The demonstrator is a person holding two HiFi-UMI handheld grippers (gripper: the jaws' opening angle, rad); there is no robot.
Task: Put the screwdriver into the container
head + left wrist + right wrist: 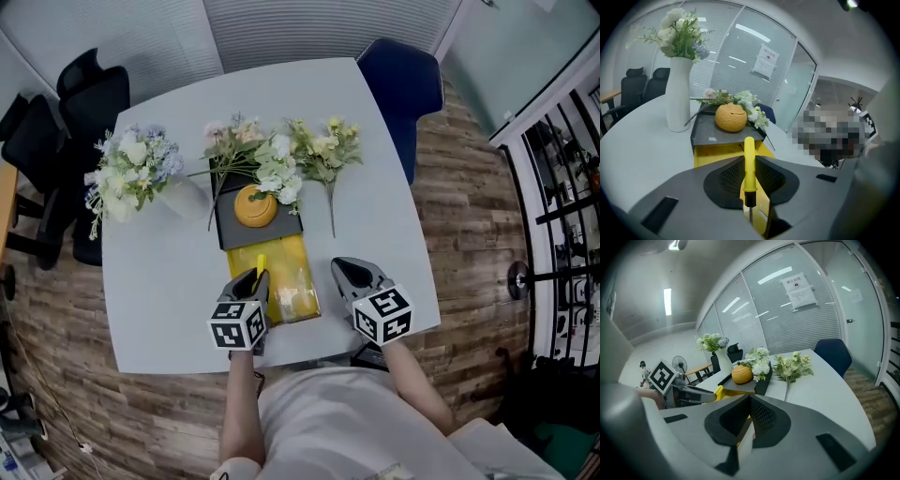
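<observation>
1. Left gripper view first: the left gripper is clamped on the screwdriver. Both pads squeeze the yellow handle just above its black collar, and the bare shaft runs back toward the camera.
2. The handle tip points away from the person, and the yellow container shows right beneath the jaws. The tool hangs over the container's left half and, by my reading, is not yet down inside it.
3. That container sits at the middle of the table's near edge. Its far end meets or slips under a dark tray carrying an orange round pot; I can't tell which. Flowers lie across the tray's far side, and a white vase stands toward the left edge.
4. The right gripper waits just beside the container's right wall, jaws closed together with nothing between them.
5. To finish this well, I'd lower until the screwdriver is down between the walls, lay it lengthwise along the container, and only then part the jaws. A release from up here could bounce it onto the table.
6. Watch the handle tip near the tray's lip. Something clear and crinkly seems to lie inside the container, so the tool may settle unevenly.
</observation>
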